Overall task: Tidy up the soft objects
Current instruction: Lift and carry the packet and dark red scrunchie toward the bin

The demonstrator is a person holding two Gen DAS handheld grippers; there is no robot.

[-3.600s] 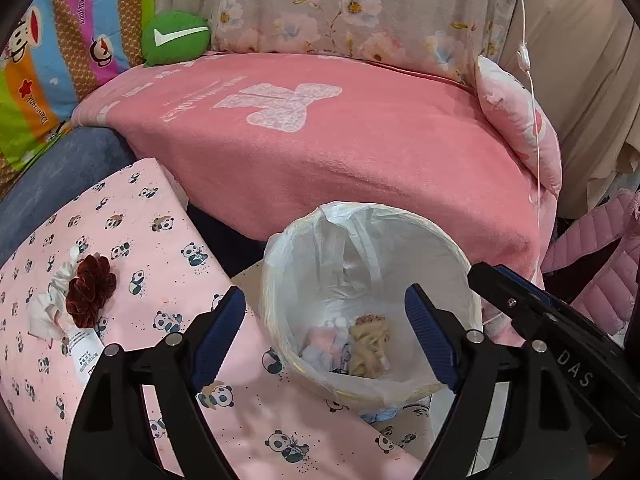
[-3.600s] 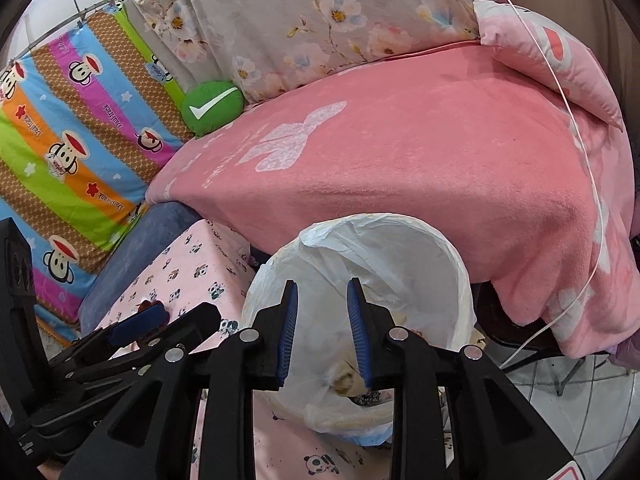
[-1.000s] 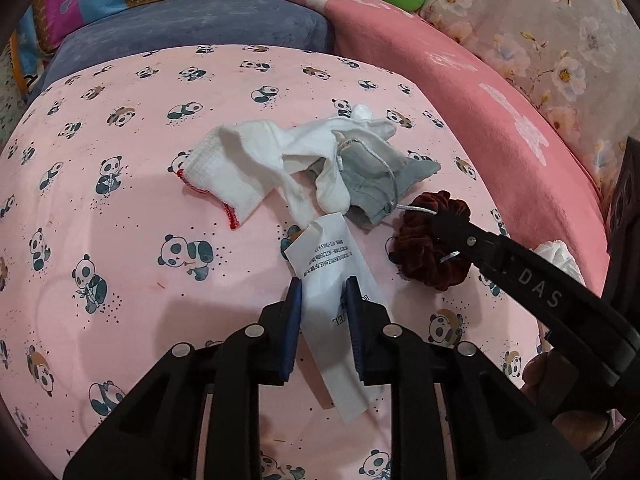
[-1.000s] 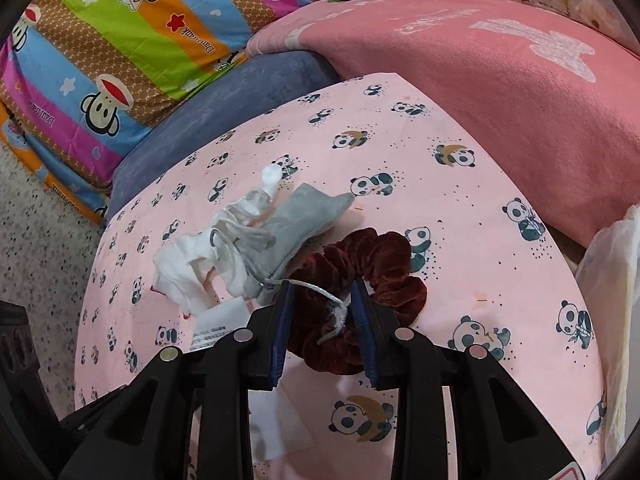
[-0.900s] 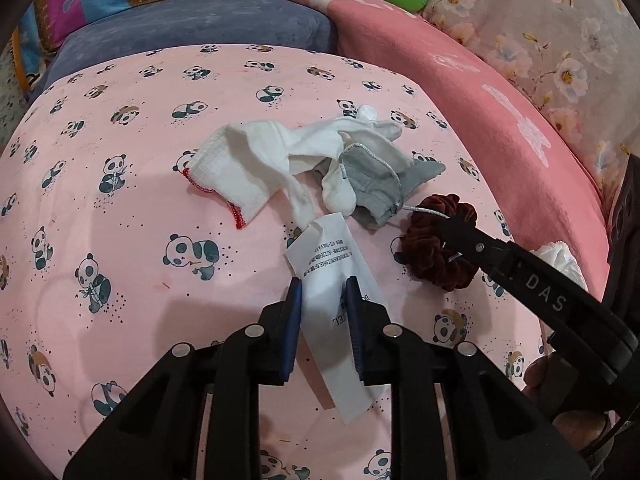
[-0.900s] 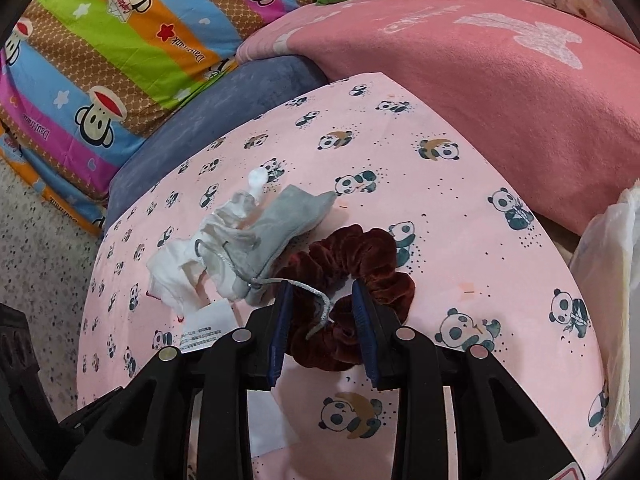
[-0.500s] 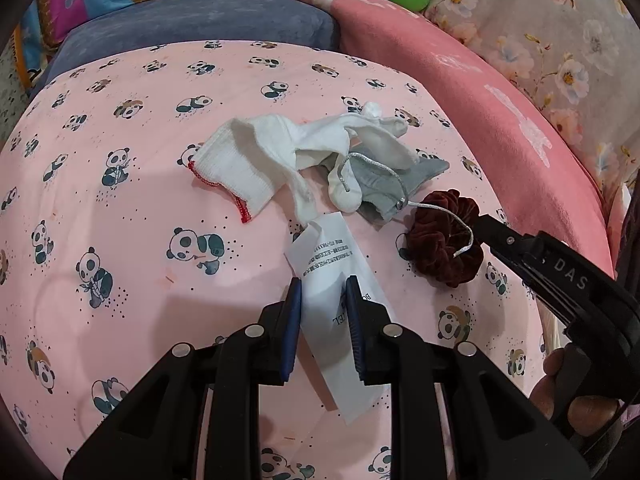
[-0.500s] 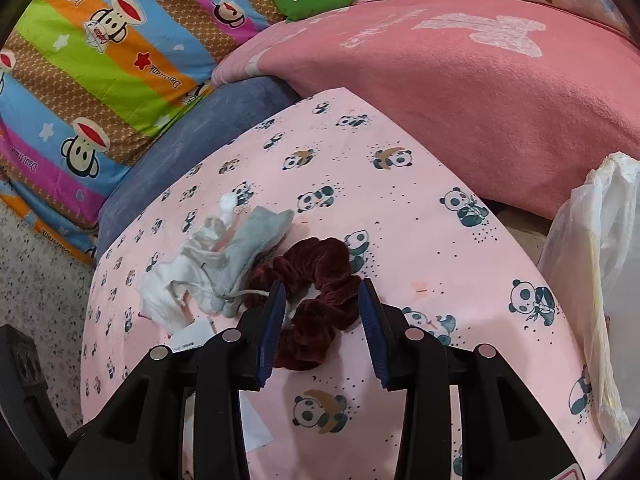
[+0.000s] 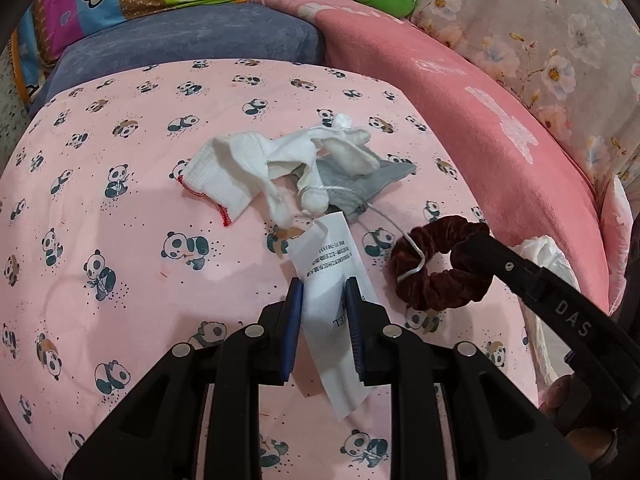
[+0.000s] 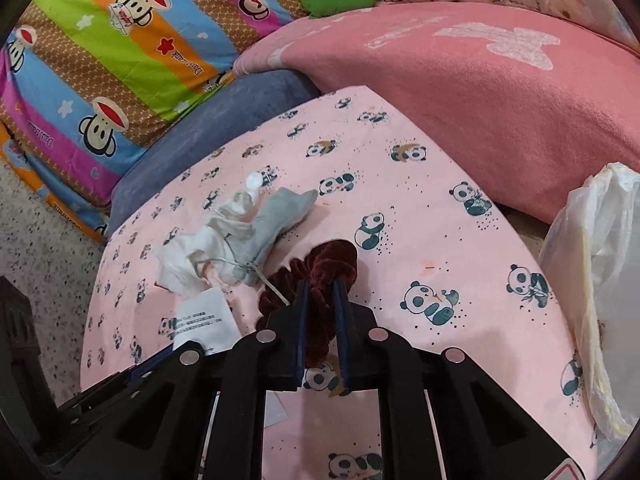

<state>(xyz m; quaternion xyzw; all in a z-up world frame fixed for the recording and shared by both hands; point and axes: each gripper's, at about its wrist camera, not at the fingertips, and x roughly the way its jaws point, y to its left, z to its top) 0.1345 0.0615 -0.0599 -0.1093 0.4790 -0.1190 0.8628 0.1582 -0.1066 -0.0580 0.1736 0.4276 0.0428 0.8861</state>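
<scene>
The right gripper [image 10: 320,292] has its jaws pinched on the maroon scrunchie [image 10: 316,276] over the panda sheet [image 10: 400,208], while the left gripper [image 9: 322,292] clamps the white tube [image 9: 332,276] (socks [image 9: 288,164] lying just beyond).

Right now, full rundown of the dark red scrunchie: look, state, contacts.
The scrunchie is a dark maroon ring of gathered, velvet-looking fabric, ruffled all round with an open centre. The right gripper is shut on its near side, lifting that part while the rest droops toward the panda-print sheet. A thin pale string loops over it and runs to the grey sock.
</scene>
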